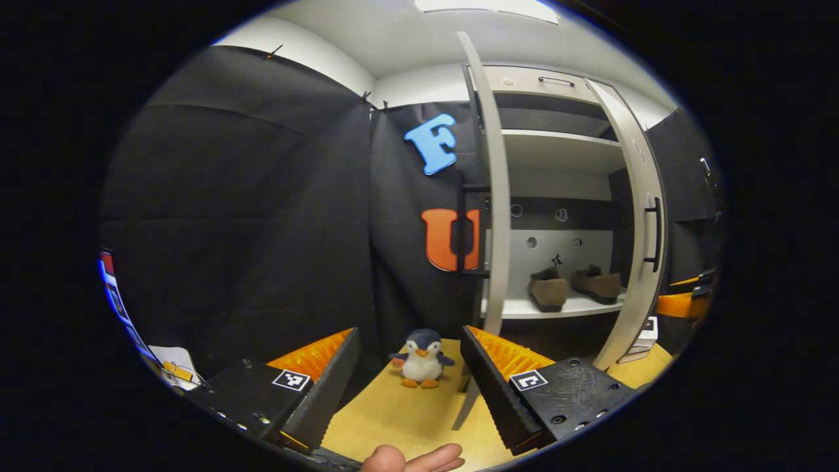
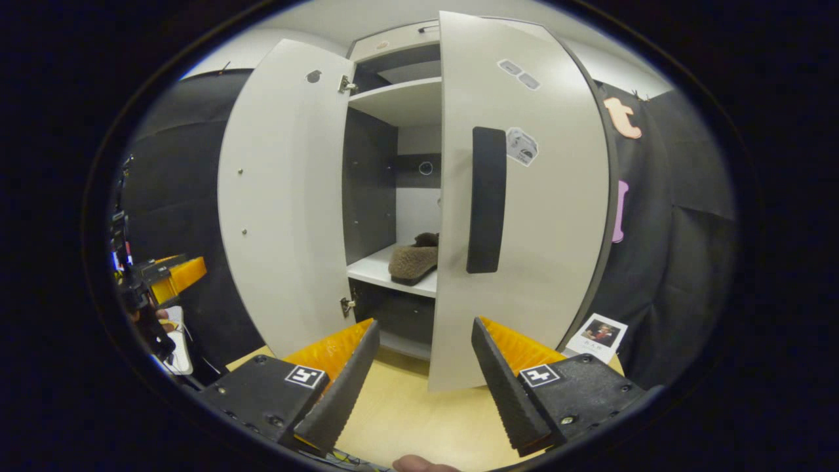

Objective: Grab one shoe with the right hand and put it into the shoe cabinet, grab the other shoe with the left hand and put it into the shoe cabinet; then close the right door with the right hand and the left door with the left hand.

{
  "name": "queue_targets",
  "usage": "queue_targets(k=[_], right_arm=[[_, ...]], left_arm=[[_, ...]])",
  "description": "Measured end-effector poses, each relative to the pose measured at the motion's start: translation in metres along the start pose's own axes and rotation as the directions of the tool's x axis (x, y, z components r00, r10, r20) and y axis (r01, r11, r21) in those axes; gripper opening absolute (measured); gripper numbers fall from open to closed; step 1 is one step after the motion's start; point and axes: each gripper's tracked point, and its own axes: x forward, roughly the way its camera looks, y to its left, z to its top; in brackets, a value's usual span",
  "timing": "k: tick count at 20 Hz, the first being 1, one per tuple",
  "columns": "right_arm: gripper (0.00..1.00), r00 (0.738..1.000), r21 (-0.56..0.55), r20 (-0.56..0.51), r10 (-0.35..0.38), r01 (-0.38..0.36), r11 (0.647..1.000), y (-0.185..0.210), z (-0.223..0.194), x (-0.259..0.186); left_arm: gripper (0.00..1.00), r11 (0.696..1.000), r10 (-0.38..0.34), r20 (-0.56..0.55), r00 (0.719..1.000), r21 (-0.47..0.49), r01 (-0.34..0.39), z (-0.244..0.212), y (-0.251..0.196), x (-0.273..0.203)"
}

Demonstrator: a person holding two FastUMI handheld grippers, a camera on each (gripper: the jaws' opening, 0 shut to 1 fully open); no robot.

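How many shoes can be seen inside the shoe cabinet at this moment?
2. In the left gripper view, both stand on the cabinet's white shelf: the left shoe nearer the left door, the right shoe beside it, apart.

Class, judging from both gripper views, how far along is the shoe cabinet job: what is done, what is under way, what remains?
Done: both shoes sit on the cabinet shelf. In hand: nothing is gripped; the right gripper is open and faces the right door, which stands partly swung across the opening, near its black handle. Left: finish closing that door, then the left gripper, also open, closes the left door.
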Motion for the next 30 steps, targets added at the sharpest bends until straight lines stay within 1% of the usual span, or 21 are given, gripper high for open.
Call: queue_targets(k=[1,3,6,8,9,10,11,12,14,15,17,21,24,28,30], right_arm=[[0.93,1.000,-0.001,0.000,0.001,-0.001,1.000,0.000,0.000,-0.001],[0.93,1.000,-0.004,0.000,0.003,-0.003,1.000,0.001,-0.002,-0.005],[0.93,1.000,-0.007,-0.002,0.003,-0.003,1.000,0.000,-0.004,-0.008],[0.93,1.000,-0.005,-0.003,0.000,0.000,1.000,-0.001,-0.005,-0.010],[0.93,1.000,-0.004,-0.005,-0.001,0.001,1.000,-0.001,-0.005,-0.012],[0.93,1.000,-0.004,-0.008,-0.001,0.001,1.000,-0.001,-0.007,-0.013],[0.93,1.000,-0.007,-0.012,-0.004,0.003,1.000,-0.002,-0.008,-0.015],[0.93,1.000,-0.009,-0.015,-0.003,0.003,1.000,-0.003,-0.010,-0.015],[0.93,1.000,-0.009,-0.025,0.004,-0.004,1.000,0.001,-0.013,-0.017],[0.93,1.000,-0.009,-0.028,0.009,-0.010,1.000,0.002,-0.014,-0.016],[0.93,0.999,-0.009,-0.029,0.023,-0.024,1.000,0.006,-0.014,-0.015],[0.93,0.999,-0.014,-0.028,0.037,-0.038,0.999,0.007,-0.009,-0.008],[0.93,0.999,-0.007,-0.023,0.035,-0.035,0.999,0.003,-0.008,-0.007],[0.93,0.999,-0.002,-0.035,0.031,-0.031,1.000,-0.004,-0.013,-0.009],[0.93,0.999,0.000,-0.037,0.031,-0.031,1.000,-0.006,-0.014,-0.010]], left_arm=[[0.96,1.000,0.015,0.001,1.000,0.013,-0.015,0.001,0.009,0.006],[0.95,0.999,0.012,-0.007,1.000,0.050,-0.011,-0.004,0.015,0.020],[0.95,0.995,-0.044,-0.049,0.998,0.092,0.048,-0.017,0.007,0.042],[0.96,0.990,-0.107,-0.083,0.991,0.080,0.114,-0.027,-0.011,0.058],[1.00,0.985,-0.141,-0.079,0.987,0.084,0.147,-0.027,-0.021,0.061],[0.95,0.980,-0.161,-0.080,0.984,0.106,0.169,-0.028,-0.034,0.058],[0.95,0.975,-0.155,-0.060,0.986,0.154,0.163,-0.026,-0.037,0.057],[0.90,0.965,-0.154,-0.040,0.987,0.207,0.159,-0.025,-0.038,0.057],[0.89,0.950,-0.154,-0.042,0.987,0.269,0.159,-0.020,-0.038,0.057],[0.89,0.947,-0.167,-0.047,0.985,0.270,0.174,-0.019,-0.042,0.056],[0.89,0.948,-0.194,-0.065,0.979,0.244,0.204,-0.020,-0.050,0.051],[0.89,0.939,-0.243,-0.040,0.969,0.240,0.245,-0.022,-0.083,0.048],[0.89,0.941,-0.266,-0.043,0.963,0.203,0.269,-0.024,-0.105,0.046],[0.89,0.944,-0.294,-0.062,0.954,0.139,0.300,-0.029,-0.123,0.043],[0.89,0.942,-0.305,-0.068,0.950,0.124,0.312,-0.030,-0.131,0.043]])
